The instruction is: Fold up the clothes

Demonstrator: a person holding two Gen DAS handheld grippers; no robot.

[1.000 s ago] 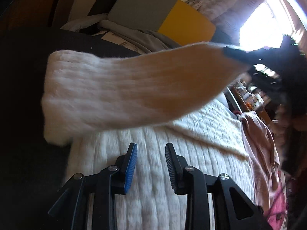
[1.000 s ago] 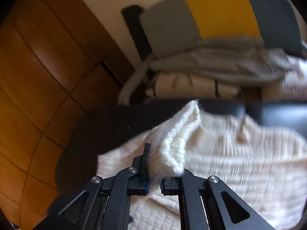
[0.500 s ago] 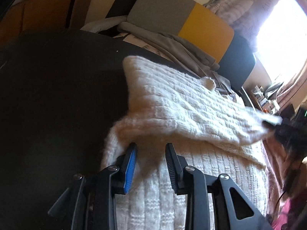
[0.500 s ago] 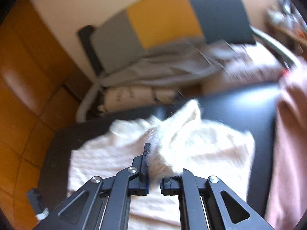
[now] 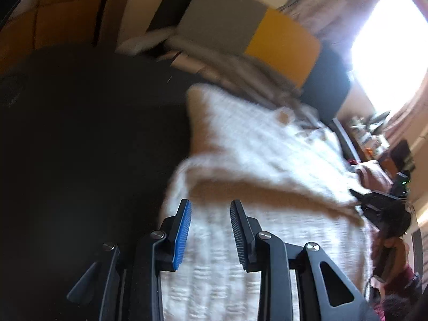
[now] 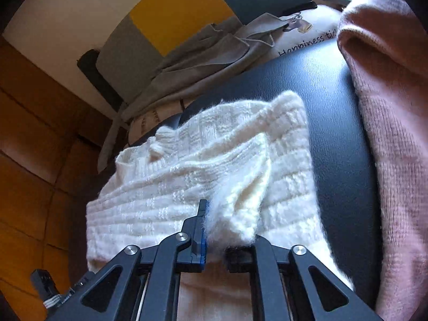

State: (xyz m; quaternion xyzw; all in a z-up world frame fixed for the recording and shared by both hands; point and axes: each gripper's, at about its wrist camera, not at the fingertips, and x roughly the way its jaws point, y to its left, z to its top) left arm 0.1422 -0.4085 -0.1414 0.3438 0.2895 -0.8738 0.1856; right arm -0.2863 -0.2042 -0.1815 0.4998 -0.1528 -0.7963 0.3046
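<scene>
Left wrist view: left tool, released, nothing between its blue pads, hovering over cream knit sweater spread on black bench. Right tool at sleeve end.

Right wrist view: right tool, easing apart, sleeve between pads; pink garment beside.

Left wrist view taken from behind own fingers, aimed steeply down, close over white knit sweater on dark surface; colour-block cushion seen at 12 o'clock, window glare at 2 o'clock; right wrist view set likewise, nearer still; sweater, surface and cushion shared by both views.
</scene>
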